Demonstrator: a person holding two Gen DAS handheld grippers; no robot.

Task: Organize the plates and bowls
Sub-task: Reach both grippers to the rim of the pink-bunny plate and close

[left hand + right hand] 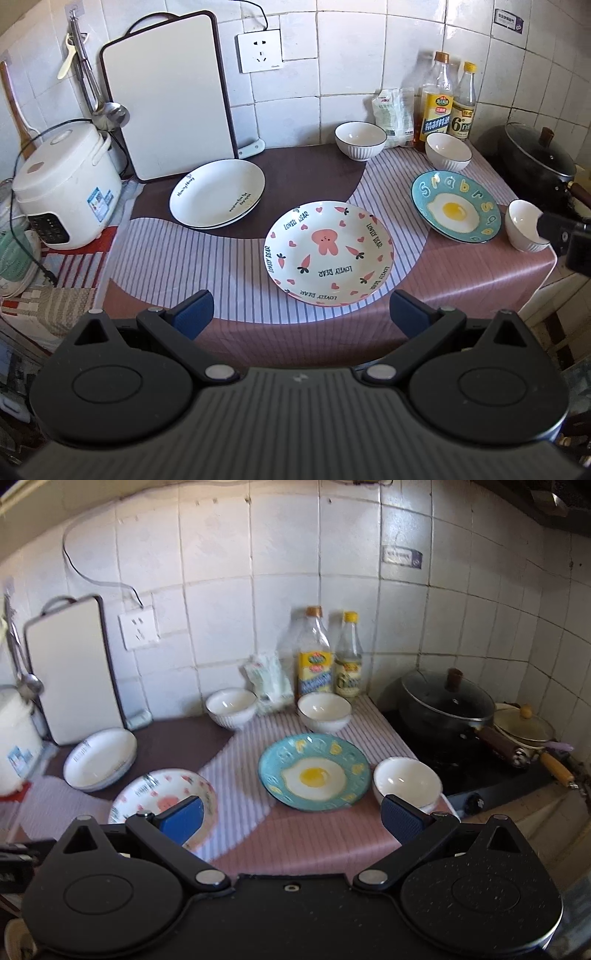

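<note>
A pink rabbit plate (328,253) (155,794) lies in the middle of the counter, just beyond my open left gripper (301,314). Two stacked white plates (217,192) (99,758) sit to its far left. A blue fried-egg plate (456,206) (314,771) lies to the right. Three white bowls stand around it: one at the back left (361,140) (231,707), one at the back right (448,150) (324,712), one near the right edge (524,225) (406,781). My open right gripper (291,821) hovers before the egg plate and holds nothing; it also shows at the right edge (565,236).
A white cutting board (168,99) leans on the tiled wall beside a rice cooker (62,188). Two bottles (448,101) and a packet (393,112) stand at the back. A lidded black pan (447,705) and a small pot (522,727) sit on the stove at right.
</note>
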